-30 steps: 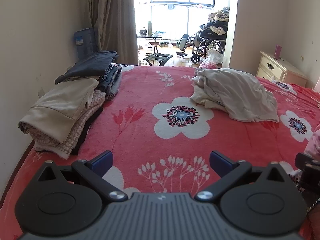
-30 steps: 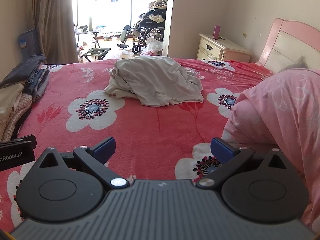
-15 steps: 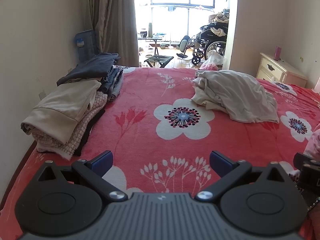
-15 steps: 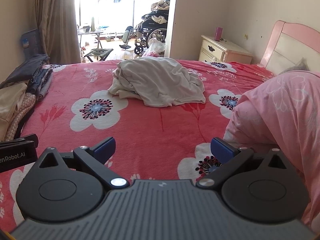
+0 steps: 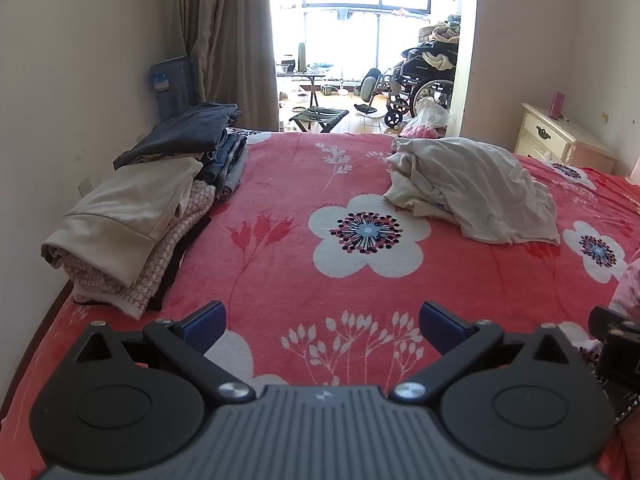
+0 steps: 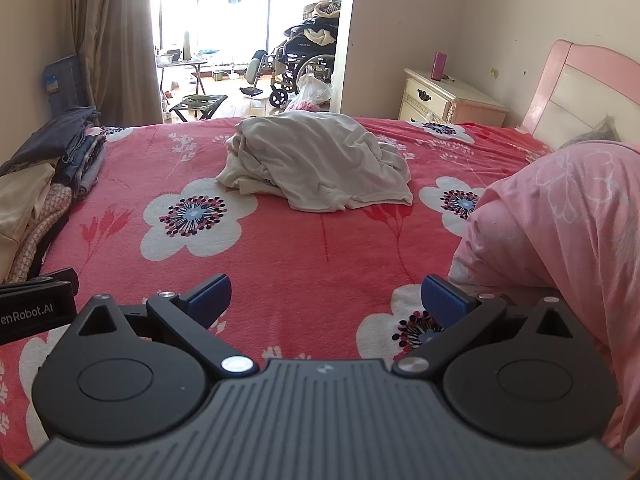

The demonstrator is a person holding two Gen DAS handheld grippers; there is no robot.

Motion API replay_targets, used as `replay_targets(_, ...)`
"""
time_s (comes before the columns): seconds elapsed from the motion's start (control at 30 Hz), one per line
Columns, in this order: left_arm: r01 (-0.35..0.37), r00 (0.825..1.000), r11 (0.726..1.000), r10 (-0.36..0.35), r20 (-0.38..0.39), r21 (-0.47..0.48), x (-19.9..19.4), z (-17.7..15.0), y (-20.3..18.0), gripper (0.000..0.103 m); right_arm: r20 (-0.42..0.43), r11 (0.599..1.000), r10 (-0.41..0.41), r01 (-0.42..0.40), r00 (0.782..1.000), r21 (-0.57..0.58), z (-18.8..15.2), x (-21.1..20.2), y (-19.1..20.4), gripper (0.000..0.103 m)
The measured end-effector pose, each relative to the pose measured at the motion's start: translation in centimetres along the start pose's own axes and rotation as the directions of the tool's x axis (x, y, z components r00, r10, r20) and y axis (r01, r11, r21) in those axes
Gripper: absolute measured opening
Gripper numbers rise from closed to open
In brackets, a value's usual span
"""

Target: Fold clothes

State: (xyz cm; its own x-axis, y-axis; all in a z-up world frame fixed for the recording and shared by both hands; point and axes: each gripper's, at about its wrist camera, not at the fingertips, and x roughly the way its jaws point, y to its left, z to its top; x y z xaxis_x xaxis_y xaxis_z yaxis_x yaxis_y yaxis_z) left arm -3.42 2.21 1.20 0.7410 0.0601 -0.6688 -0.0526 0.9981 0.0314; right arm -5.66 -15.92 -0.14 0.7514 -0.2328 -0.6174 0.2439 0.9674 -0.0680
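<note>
A crumpled heap of pale beige clothes [image 5: 476,188] [image 6: 320,164] lies unfolded on the far half of the red flowered bed [image 5: 304,184] [image 6: 280,248]. Along the bed's left edge sits a stack of folded clothes [image 5: 132,216] [image 6: 28,204], with darker folded jeans and a navy garment [image 5: 200,140] behind it. My left gripper [image 5: 322,322] hovers open over the near part of the bed, nothing between its blue pads. My right gripper [image 6: 326,300] is open too, well short of the heap. The left gripper's body [image 6: 36,308] shows at the right wrist view's left edge.
A pink quilt [image 6: 560,232] bulges at the right, close to my right gripper's right finger. A pink headboard [image 6: 580,92] and a cream nightstand [image 6: 444,96] stand on the right. A wall runs along the left. A wheelchair [image 5: 420,84] and stool sit beyond the doorway.
Both views have tilted and shifted slightly, so the heap and stacks sit a little lower and closer in frame. Both grippers stay open and empty.
</note>
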Motion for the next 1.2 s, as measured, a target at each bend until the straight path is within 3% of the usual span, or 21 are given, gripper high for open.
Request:
replay_targets(0.53, 0.023, 1.000, 1.000, -0.023, -0.009, 0.007, 2.3, 0.0, -0.6, 0.103, 0.004, 1.000, 0.009, -0.009, 1.000, 0.013, -0.1, 1.4, -0.2, 0.102)
replay_targets(0.77, 0.070, 0.990, 0.997, -0.073, 0.120, 0.029, 7.3, 1.4, -2.0, 0.103, 0.095, 1.000, 0.024, -0.022, 0.995, -0.019, 0.8, 4.6, -1.1, 0.102)
replay_targets(0.93, 0.164, 0.982, 0.986, -0.165, 0.096, 0.016, 14.8, 3.7, -4.1, 0.103, 0.182, 0.998, 0.024, -0.012, 0.983, -0.066, 3.1, 11.1, -2.7, 0.102)
replay_targets(1.2, 0.331, 0.935, 0.943, -0.332, 0.126, 0.029, 27.9, 9.3, -10.7, 0.102, 0.236, 0.994, 0.104, -0.091, 0.966, -0.062, 10.3, 27.6, -5.7, 0.102)
